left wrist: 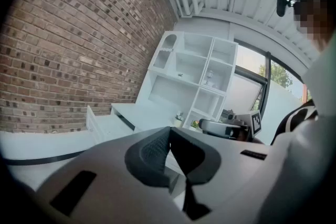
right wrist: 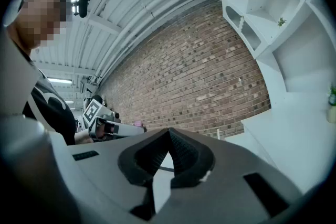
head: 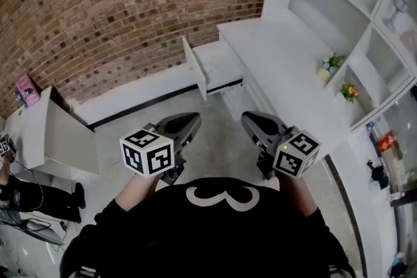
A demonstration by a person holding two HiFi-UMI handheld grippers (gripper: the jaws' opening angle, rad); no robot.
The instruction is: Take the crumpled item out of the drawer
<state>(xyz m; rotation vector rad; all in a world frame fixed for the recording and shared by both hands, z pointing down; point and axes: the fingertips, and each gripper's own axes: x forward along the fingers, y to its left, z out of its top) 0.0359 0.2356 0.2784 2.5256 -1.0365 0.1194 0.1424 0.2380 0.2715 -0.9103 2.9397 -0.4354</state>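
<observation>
The white drawer stands pulled out from the white desk, ahead of me by the brick wall. Its inside looks pale, and I can make out no crumpled item in it from here. My left gripper and right gripper hover side by side over the floor, well short of the drawer. Both are shut with nothing between their jaws. The left gripper view shows the closed left gripper, with the drawer beyond it. In the right gripper view the closed right gripper points toward the brick wall.
White shelves rise over the desk at right, with two small potted plants. A low white cabinet with a pink item stands at left. A person's dark legs are beside it.
</observation>
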